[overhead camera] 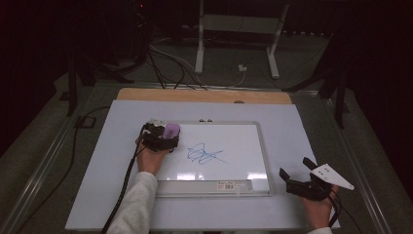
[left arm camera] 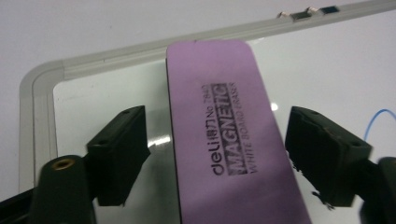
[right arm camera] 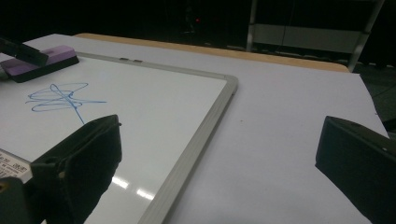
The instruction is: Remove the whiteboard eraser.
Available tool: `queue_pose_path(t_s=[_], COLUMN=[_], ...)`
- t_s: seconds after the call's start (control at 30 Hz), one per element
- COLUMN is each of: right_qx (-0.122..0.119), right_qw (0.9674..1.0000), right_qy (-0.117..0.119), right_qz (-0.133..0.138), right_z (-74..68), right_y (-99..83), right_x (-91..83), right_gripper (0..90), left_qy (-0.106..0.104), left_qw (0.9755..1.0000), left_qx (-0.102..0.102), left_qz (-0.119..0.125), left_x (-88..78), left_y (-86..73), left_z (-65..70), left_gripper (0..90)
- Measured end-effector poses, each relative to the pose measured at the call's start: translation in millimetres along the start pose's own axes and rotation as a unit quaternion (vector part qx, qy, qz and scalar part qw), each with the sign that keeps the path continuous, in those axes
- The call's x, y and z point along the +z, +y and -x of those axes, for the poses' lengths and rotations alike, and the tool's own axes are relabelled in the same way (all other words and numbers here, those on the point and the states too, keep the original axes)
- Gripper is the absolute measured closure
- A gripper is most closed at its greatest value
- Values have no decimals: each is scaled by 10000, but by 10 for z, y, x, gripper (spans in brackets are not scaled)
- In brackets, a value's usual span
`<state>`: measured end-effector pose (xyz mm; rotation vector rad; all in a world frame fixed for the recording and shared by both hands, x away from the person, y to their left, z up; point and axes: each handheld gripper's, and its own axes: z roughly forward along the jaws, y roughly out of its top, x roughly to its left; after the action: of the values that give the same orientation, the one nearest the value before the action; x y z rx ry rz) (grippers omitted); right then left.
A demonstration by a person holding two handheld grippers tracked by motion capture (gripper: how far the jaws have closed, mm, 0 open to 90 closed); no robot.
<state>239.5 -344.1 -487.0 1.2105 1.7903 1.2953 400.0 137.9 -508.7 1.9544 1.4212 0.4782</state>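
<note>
Left hand (overhead camera: 150, 158) over purple eraser (overhead camera: 171, 130)

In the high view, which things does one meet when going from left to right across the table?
left gripper with the purple eraser between its open jaws → blue scribble on the whiteboard → right gripper, jaws open, beside the board on the white table sheet.

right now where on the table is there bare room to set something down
Free: the sheet right of the whiteboard, ahead of the right gripper, and the strip left of the board. On the board, the stretch right of the blue scribble is bare. Crowded: its top-left corner, with the purple eraser and left gripper.
</note>
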Motion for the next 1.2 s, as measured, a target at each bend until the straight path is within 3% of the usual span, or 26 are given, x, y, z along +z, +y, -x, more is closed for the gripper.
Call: queue_pose_path(t_s=[0.33, 1.2], right_qx=[-1, 21], right_qw=[10000, 10000], right_qy=[5, -11], right_qz=[-4, 27], right_z=[-1, 12], right_y=[-1, 2], right_x=[3, -6], right_gripper=[6, 6], left_qy=[-109, -307], left_qw=[9999, 9989], left_qx=[-11, 309], left_qz=[-29, 184], left_x=[-1, -190], left_y=[2, 33], left_z=[-8, 38], left_gripper=[406, 414])
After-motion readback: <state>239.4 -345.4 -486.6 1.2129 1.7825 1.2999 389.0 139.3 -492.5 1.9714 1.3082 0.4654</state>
